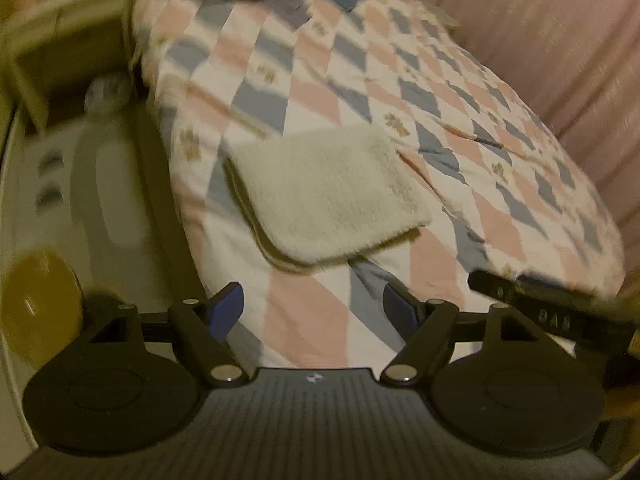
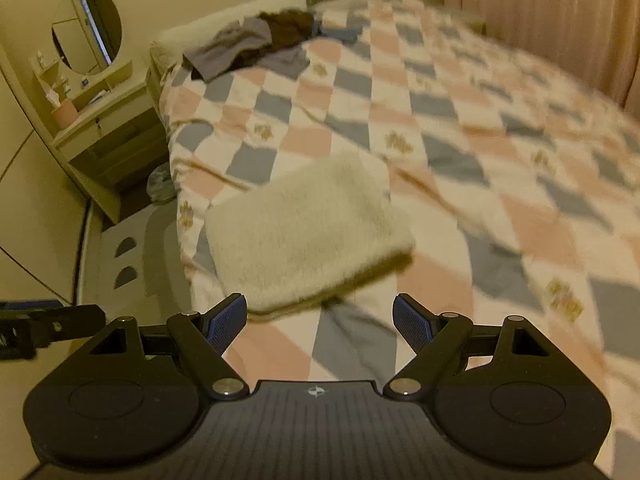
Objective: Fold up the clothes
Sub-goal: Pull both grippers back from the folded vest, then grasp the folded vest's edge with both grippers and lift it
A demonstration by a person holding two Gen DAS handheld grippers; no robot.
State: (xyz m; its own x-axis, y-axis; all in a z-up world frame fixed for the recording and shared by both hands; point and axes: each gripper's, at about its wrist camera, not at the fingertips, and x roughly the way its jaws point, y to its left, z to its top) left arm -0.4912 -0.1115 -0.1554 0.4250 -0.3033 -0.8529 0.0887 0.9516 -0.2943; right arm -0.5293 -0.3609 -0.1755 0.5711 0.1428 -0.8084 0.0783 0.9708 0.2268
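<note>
Left gripper [image 1: 314, 306] and right gripper [image 2: 320, 318]: both spread wide, empty, hovering just short of the fleece [image 1: 326, 192]. It lies folded on the quilt [image 1: 360, 80] at my 12 o'clock. I judge it soft, light, floppy; best pinched at the near corners. Unfolded pile [image 2: 256, 42] at 11 o'clock.

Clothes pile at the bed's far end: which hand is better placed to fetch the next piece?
Probably left: the clothes pile lies toward the bed's left edge. Both tongs, left and right, are open and empty.
</note>
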